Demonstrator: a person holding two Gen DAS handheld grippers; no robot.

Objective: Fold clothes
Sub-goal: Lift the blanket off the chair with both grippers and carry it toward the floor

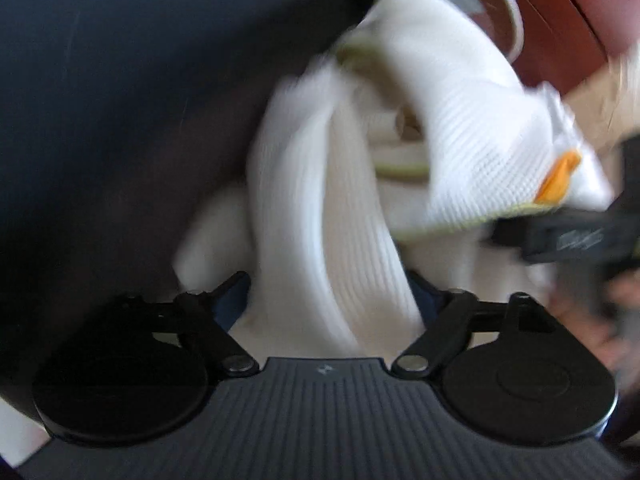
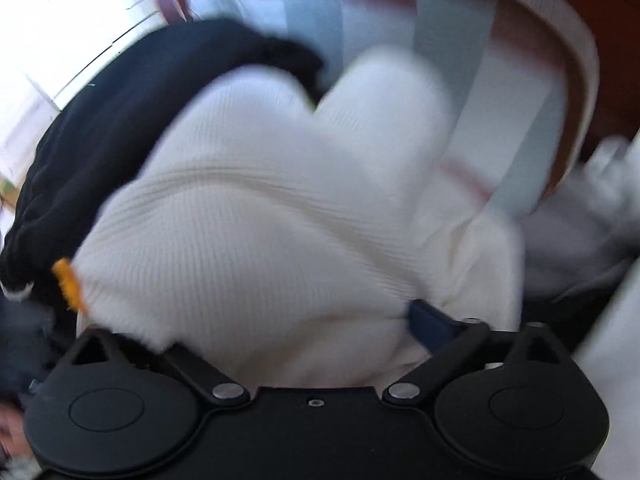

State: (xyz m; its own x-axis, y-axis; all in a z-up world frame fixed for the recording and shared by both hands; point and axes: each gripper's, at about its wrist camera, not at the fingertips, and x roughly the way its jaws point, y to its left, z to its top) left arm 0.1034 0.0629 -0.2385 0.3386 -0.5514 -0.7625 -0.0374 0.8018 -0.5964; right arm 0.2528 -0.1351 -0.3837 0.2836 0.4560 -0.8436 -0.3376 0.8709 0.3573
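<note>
A white ribbed garment (image 1: pixel 460 132) with an orange tag (image 1: pixel 560 178) hangs bunched and blurred by motion. One twisted fold of it runs down between the blue pads (image 1: pixel 236 300) of my left gripper (image 1: pixel 332 292), which is shut on it. In the left wrist view my right gripper (image 1: pixel 560 236) shows as a black shape at the right, holding the hem just below the tag. In the right wrist view the white garment (image 2: pixel 260 220) drapes over my right gripper (image 2: pixel 296 328) and hides one finger; the other blue pad (image 2: pixel 432 324) presses into the cloth. The orange tag (image 2: pixel 68 284) hangs at the left.
A black garment (image 2: pixel 100 140) lies behind the white one on the left. Striped cloth in pale blue, white and brown (image 2: pixel 440 60) spreads at the back. A grey garment (image 2: pixel 580 232) is heaped at the right. A reddish-brown surface (image 1: pixel 580 8) shows at the top right.
</note>
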